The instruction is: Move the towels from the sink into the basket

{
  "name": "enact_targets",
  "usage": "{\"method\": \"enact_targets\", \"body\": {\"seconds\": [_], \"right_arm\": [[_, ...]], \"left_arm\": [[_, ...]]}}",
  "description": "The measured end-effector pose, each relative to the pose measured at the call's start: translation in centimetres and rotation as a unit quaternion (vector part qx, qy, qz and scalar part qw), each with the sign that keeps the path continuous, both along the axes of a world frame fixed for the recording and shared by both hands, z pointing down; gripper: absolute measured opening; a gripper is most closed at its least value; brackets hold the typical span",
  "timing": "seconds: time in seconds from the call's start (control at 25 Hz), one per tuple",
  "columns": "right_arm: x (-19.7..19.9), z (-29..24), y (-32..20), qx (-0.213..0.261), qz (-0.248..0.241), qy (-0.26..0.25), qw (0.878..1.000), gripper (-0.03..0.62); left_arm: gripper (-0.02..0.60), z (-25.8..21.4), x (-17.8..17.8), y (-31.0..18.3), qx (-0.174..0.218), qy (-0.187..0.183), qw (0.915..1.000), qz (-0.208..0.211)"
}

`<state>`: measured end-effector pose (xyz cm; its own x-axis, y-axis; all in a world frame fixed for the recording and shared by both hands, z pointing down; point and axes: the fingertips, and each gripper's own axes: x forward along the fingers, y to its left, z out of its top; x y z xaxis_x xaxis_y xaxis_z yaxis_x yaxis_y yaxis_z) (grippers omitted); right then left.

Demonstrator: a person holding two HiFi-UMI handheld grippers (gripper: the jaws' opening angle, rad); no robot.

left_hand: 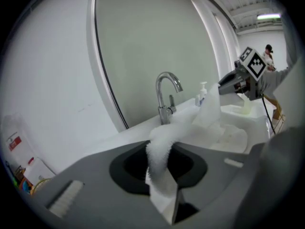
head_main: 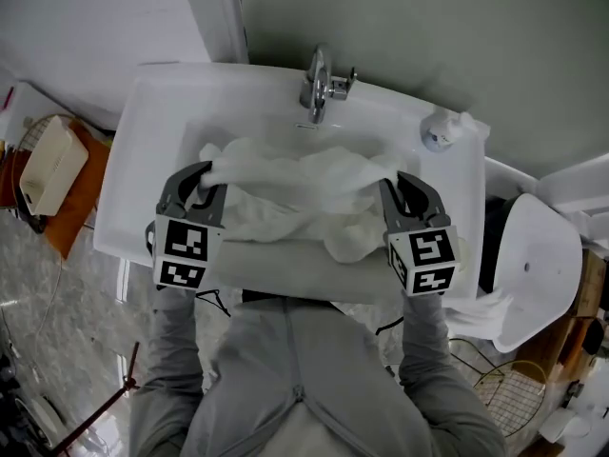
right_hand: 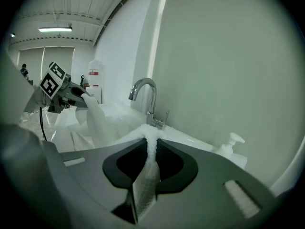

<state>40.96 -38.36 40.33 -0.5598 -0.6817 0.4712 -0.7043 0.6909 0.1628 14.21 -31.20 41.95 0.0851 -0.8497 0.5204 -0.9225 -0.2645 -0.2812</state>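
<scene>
Left gripper [head_main: 203, 181] and right gripper [head_main: 392, 187] are each clamped shut on an opposite bunched edge of one white towel [head_main: 295, 184], stretched between them above the sink [head_main: 133, 160]. Soft, limp and probably light, it sags in the middle; edge grips suit it. Behind it rises the faucet [head_main: 319, 84]; a wire basket [head_main: 504, 398] stands off to the right.

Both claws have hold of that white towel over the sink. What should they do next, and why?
Probably lift the towel straight up, both together: the left gripper and right gripper each pinch an end, but its middle sags into the sink, so it should clear the rim before moving sideways.
</scene>
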Motion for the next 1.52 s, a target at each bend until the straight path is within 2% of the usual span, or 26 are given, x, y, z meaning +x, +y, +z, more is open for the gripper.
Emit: {"method": "enact_targets", "body": {"seconds": [0.16,0.44,0.64,0.8,1.04,1.28,1.52], "right_arm": [[-2.5,-0.9,0.6,0.009,-0.037,-0.009,0.999,0.052],[-8.9,-3.9,2.8,0.024,-0.117,-0.043,0.992,0.052],[-16.2,-6.1,5.6,0.051,-0.177,-0.058,0.981,0.052],[-23.1,-7.9,9.0,0.074,-0.219,-0.067,0.971,0.052],[-33.2,-10.3,15.1,0.100,-0.252,-0.083,0.959,0.053],[-43.8,-13.2,21.9,0.128,-0.293,-0.119,0.940,0.052],[-52.5,-14.4,27.6,0.130,-0.348,-0.139,0.918,0.052]], "left_arm": [[0.138,-2.1,-2.5,1.8,0.029,-0.015,0.9986,-0.042],[0.139,-4.6,-8.6,6.9,0.050,-0.015,0.9911,-0.122],[0.138,-6.7,-13.5,11.3,0.084,-0.021,0.9827,-0.164],[0.138,-8.2,-18.8,16.3,0.103,-0.027,0.9746,-0.197],[0.138,-10.9,-27.4,24.2,0.131,-0.037,0.9640,-0.228],[0.138,-13.4,-36.0,33.7,0.152,-0.064,0.9462,-0.278],[0.138,-14.7,-41.9,41.7,0.152,-0.090,0.9248,-0.337]]}}
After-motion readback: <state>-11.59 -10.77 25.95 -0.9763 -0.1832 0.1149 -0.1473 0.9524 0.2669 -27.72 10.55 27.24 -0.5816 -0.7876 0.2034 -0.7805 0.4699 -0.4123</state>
